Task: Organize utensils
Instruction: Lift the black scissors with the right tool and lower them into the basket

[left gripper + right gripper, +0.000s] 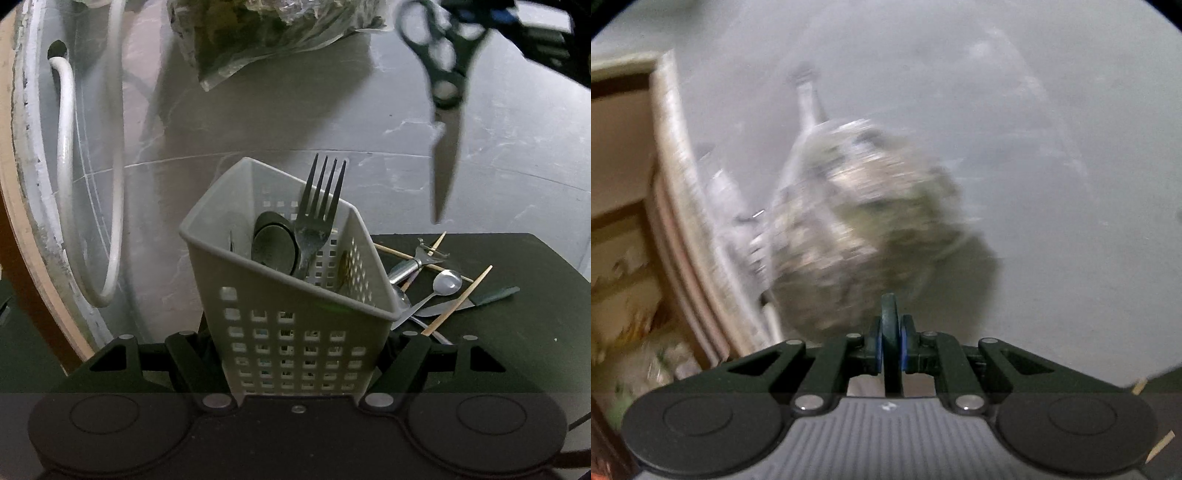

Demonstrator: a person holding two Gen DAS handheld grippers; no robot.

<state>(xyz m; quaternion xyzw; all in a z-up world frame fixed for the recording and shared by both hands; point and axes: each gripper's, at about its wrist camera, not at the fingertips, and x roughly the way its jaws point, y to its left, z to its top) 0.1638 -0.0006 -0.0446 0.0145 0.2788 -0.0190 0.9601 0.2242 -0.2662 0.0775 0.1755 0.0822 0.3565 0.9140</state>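
My left gripper (299, 354) is shut on a grey perforated utensil caddy (295, 317), gripping its lower sides. A dark fork (317, 218) and a dark spoon (273, 247) stand inside the caddy. Black-handled scissors (443, 110) hang blades down above and to the right of the caddy, blurred. My right gripper (517, 22) holds them by the handle at the top right. In the right wrist view my right gripper (891, 350) is shut, with the scissors' dark handle ring (889, 314) edge-on between its blue pads.
To the caddy's right a dark mat (517, 332) carries a silver spoon (447, 282), a knife (480, 299), a peeler (417, 258) and wooden sticks (458, 299). A plastic bag (266, 29) lies on the grey marbled surface behind. A white hose (66, 147) curves at the left.
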